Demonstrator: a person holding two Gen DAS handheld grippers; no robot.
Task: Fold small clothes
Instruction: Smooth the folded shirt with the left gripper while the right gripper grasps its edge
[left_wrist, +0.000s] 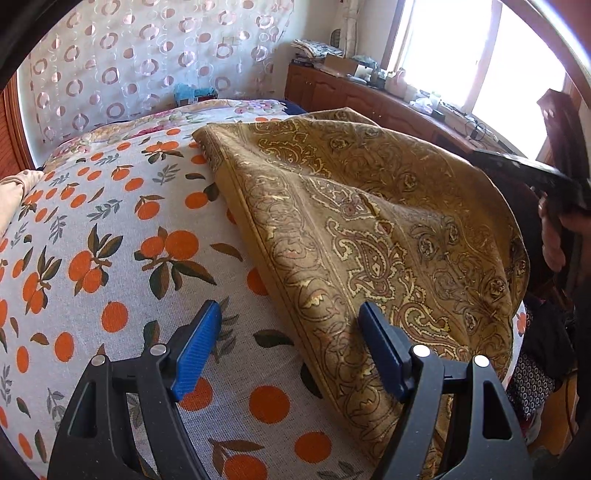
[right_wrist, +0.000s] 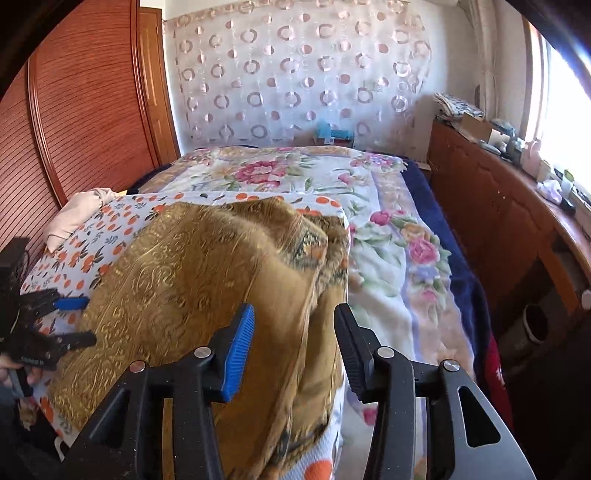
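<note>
A golden-brown paisley cloth (left_wrist: 369, 229) is being shown draped in loose folds over the bed's orange-print sheet (left_wrist: 110, 258). Its hemmed edge is seen running diagonally across the sheet, while its far side is bunched and hanging over the edge.

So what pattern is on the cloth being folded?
A paisley print in golden brown on the cloth, clearest in the left wrist view.

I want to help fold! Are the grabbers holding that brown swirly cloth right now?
No. Both are open. The left hand-held gripper and right hand-held gripper hold nothing; the paisley cloth just lies on the orange-print sheet.
</note>
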